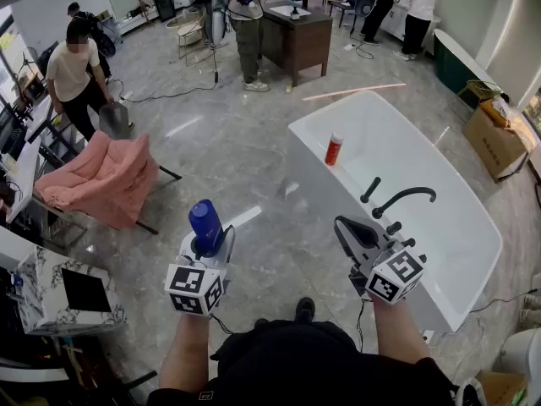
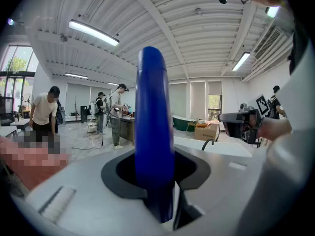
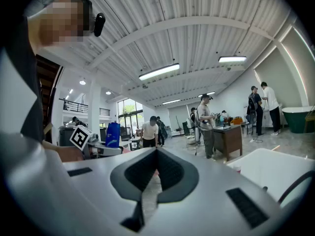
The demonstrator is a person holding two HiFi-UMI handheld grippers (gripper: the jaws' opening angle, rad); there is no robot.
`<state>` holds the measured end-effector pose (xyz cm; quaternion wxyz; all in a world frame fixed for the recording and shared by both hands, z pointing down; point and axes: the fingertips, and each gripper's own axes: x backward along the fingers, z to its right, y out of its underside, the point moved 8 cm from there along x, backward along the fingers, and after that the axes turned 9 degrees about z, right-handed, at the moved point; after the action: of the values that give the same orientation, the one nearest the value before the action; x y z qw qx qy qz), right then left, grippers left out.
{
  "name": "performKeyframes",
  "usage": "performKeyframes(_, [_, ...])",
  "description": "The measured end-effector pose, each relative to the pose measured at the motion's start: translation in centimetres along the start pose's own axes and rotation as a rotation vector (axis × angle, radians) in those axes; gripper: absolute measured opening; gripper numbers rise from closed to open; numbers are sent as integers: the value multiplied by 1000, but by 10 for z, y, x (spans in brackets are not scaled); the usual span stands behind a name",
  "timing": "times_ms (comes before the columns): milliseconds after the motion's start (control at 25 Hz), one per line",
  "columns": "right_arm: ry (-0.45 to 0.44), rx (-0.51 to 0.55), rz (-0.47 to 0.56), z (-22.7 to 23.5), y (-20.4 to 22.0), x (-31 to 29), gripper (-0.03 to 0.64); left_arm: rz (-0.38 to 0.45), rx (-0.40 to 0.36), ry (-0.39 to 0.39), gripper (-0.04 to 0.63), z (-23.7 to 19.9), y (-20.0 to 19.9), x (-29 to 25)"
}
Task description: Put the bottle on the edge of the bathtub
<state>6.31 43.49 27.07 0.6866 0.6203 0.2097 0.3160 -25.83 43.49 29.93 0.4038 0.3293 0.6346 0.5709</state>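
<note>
Blue bottle is held tight in the fingers of the left gripper. The right gripper has its fingers closed on nothing. Next, I think, the bottle goes over to the bathtub edge.

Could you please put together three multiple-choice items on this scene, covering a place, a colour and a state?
1. Where is the blue bottle?
A. On the edge of the bathtub
B. Between the left gripper's jaws, above the floor
C. On the wooden desk

2. What colour is the faucet on the bathtub?
A. Chrome
B. Gold
C. Black

3. How do the right gripper's jaws stand?
A. Together, with nothing between them
B. Wide apart
C. Closed on a red bottle

Answers:
1 B: the left gripper clamps the bottle upright, short of the tub, in the head view.
2 C: the curved spout and its handles are dark against the white tub.
3 A: in the right gripper view, the right gripper shows its jaw tips meeting, with nothing held.
</note>
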Motion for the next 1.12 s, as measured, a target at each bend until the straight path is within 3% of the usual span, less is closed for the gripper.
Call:
performKeyframes(520, [38,-9,-28,-58,15,-9,11,-5,10,23,143,-35,10,41])
performKeyframes(840, [52,9,-59,-35,13,-10,12,-2,14,40,144,-25,5,14])
performKeyframes(1120, [30,-50,-34,20,9,3,12,4,-12,8,144,4,-11,-23])
